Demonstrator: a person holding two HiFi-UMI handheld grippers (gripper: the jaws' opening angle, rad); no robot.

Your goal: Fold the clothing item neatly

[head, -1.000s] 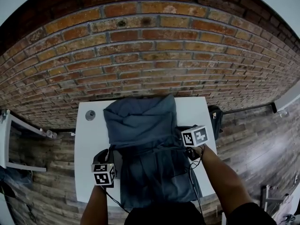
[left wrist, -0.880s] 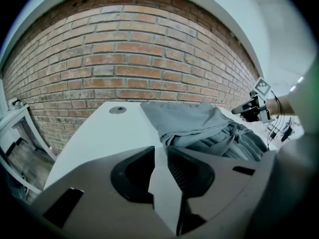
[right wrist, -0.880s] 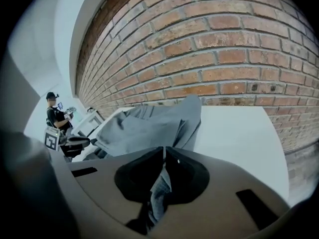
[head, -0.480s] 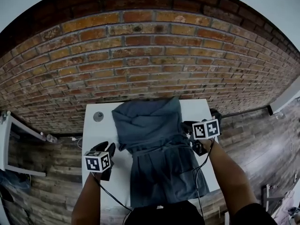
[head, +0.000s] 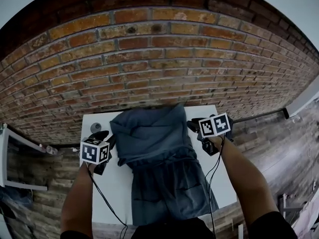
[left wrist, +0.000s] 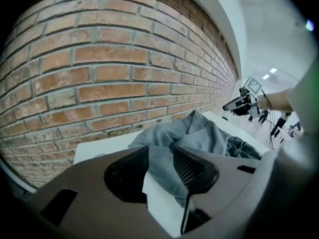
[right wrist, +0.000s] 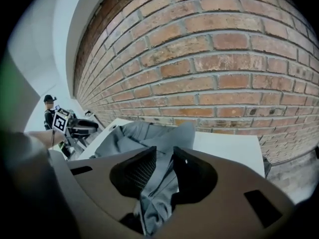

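Head view is showing the grey-blue garment (head: 159,158) lying lengthwise down the middle of the white surface (head: 107,193), its far end bunching up near the brick wall (head: 159,59) and its near end spilling over the edge toward the person. Over at the garment's left edge, the left claw (left wrist: 160,158) has just been opening and is now standing partly apart, with cloth and bare surface showing in the gap and nothing being pinched. At the opposite edge, the right claw (right wrist: 163,166) has just been opening too, a fold of fabric trailing loosely between its pads without being squeezed. This is looking to me like the let-go after a fold. Doing it well is probably meaning letting that loose fold slip fully free before pulling away, backing both claws outward so nothing is dragging, then coming back to flatten the rumpled far end and square the side edges.
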